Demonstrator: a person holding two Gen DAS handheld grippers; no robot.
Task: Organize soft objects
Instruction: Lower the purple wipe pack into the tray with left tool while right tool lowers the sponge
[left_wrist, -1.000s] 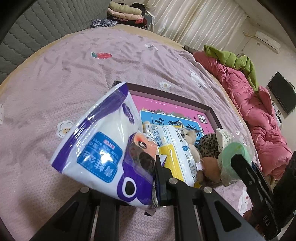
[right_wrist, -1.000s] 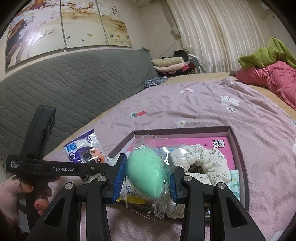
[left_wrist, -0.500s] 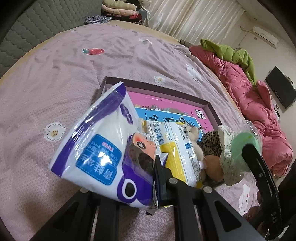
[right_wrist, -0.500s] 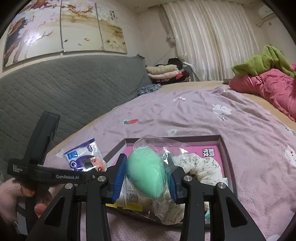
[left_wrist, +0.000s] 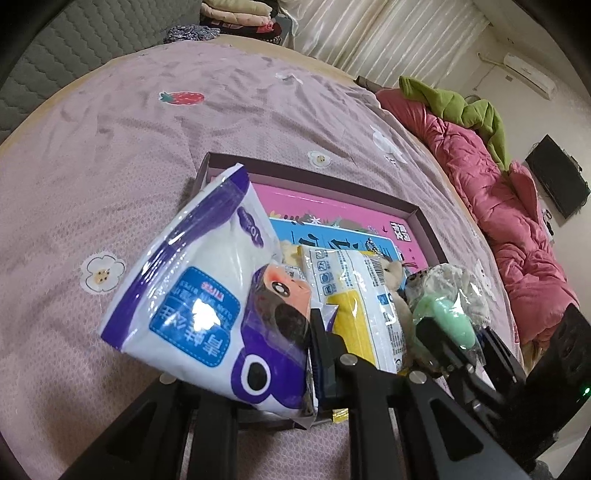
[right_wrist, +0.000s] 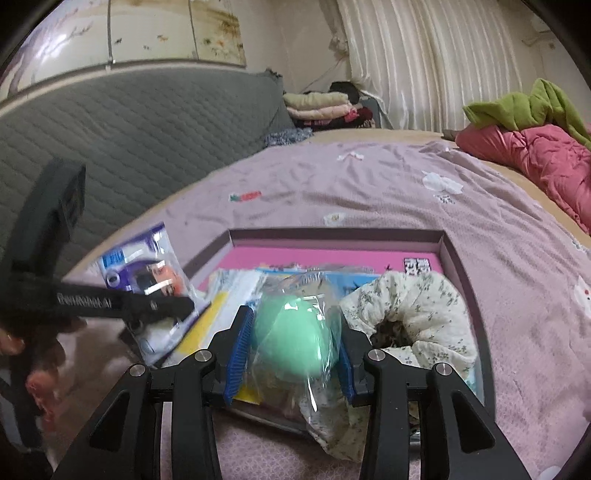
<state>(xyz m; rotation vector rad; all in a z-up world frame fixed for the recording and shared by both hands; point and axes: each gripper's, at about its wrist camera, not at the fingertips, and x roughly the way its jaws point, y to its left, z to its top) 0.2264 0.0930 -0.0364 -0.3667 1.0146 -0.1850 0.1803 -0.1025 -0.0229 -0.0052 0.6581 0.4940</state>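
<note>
My left gripper (left_wrist: 295, 332) pinches the bottom corner of a white and purple wipes pack (left_wrist: 207, 291), tilted over the near left corner of the purple-rimmed box (left_wrist: 314, 173). Its jaws are opening slightly, and the pack is still between them. My right gripper (right_wrist: 295, 347) is shut on a green egg-shaped sponge in a clear bag (right_wrist: 295, 332), low over the box's (right_wrist: 332, 234) near end. In the left wrist view the same sponge (left_wrist: 448, 317) shows at the right. In the right wrist view the pack (right_wrist: 144, 269) sits at the left.
The box holds a yellow and white packet (left_wrist: 362, 295), a small plush toy (left_wrist: 391, 273) and a floral fabric ring (right_wrist: 417, 306) on a pink picture bottom. It lies on a lilac bedsheet (left_wrist: 110, 166). A pink quilt (left_wrist: 498, 206) lies along the right, a grey headboard (right_wrist: 129, 140) behind.
The right gripper has sunk with the green sponge toward the near end of the box, closer to the left gripper. The wipes pack has barely moved.
</note>
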